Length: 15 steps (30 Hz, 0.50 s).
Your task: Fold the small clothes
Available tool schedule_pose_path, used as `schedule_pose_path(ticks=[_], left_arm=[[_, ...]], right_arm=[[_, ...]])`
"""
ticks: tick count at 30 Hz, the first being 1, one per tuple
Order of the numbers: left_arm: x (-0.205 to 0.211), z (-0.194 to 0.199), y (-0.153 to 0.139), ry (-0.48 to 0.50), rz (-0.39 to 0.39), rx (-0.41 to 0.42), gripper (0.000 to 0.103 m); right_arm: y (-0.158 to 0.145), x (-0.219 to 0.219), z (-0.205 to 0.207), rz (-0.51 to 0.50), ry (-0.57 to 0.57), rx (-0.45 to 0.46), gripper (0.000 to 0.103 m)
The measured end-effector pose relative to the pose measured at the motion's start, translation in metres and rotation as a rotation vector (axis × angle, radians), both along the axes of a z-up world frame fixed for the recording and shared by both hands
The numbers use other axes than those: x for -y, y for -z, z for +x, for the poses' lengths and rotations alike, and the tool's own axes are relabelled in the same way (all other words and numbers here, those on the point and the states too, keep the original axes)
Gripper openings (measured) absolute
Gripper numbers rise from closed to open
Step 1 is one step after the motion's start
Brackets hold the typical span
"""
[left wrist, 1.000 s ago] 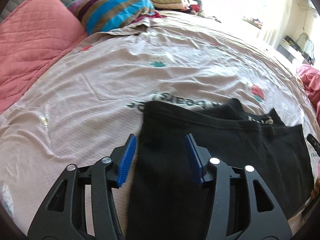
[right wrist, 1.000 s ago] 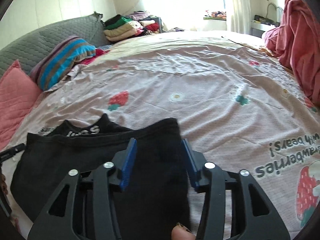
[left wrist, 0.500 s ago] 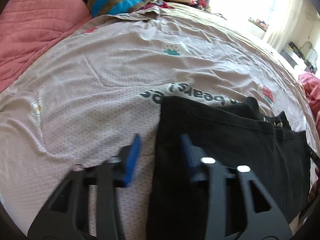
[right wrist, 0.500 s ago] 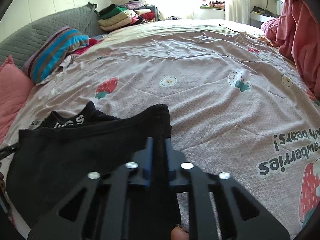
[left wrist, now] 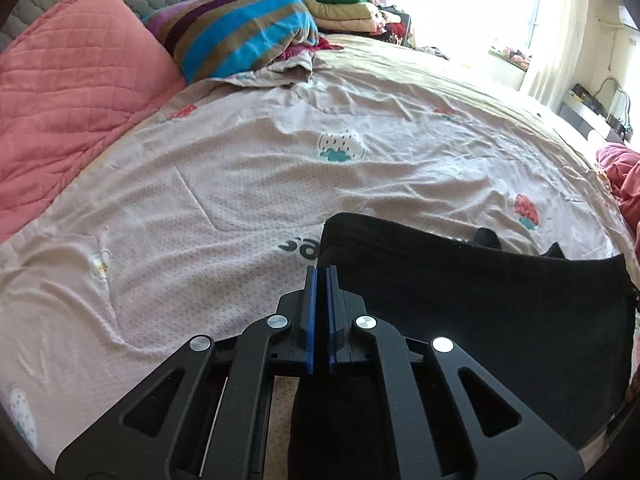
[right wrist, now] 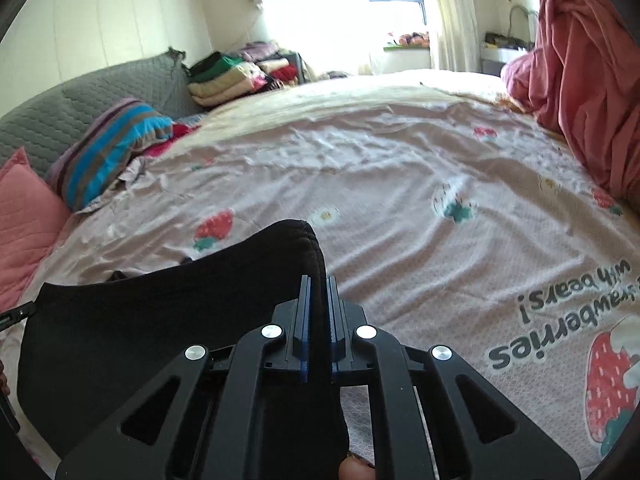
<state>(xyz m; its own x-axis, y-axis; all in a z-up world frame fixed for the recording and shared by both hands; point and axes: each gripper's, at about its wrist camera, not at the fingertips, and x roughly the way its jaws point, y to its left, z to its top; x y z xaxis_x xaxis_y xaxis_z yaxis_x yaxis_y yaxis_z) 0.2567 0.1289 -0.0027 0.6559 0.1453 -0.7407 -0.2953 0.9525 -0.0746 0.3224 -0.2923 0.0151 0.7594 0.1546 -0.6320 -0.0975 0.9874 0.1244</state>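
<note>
Since the earlier frame both jaws have closed; left gripper [left wrist: 321, 280] and right gripper [right wrist: 319, 288] each pinch the black garment [left wrist: 480, 304], lifted above the bedsheet [left wrist: 260, 184].

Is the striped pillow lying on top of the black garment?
No. The striped pillow sits far up the bed by the pink cushion, well apart from the black garment.

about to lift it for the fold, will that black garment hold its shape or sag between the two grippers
Probably sags: the black garment is thin cloth, already curling over above the shut right gripper. Likely light, as its raised edge bunches softly beside the shut left gripper. It may drag on the wrinkled bedsheet.
</note>
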Motion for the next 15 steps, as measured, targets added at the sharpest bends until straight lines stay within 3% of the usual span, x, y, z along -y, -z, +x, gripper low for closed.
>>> schedule_pose_path(ticks=[5,12,15], left_arm=[[-0.001,0.001,0.024,-0.010,-0.004,-0.052,0.000],[0.008,-0.008,0.032,0.002,0.064,-0.084,0.009],[0.008,-0.015,0.031,0.006,0.052,-0.079,0.011]], right_arm=[[0.017,-0.002,0.007,-0.035,0.016,-0.078,0.006],[0.022,0.000,-0.005,-0.057,0.056,-0.072,0.008],[0.019,0.002,-0.014,-0.069,0.076,-0.063,0.019]])
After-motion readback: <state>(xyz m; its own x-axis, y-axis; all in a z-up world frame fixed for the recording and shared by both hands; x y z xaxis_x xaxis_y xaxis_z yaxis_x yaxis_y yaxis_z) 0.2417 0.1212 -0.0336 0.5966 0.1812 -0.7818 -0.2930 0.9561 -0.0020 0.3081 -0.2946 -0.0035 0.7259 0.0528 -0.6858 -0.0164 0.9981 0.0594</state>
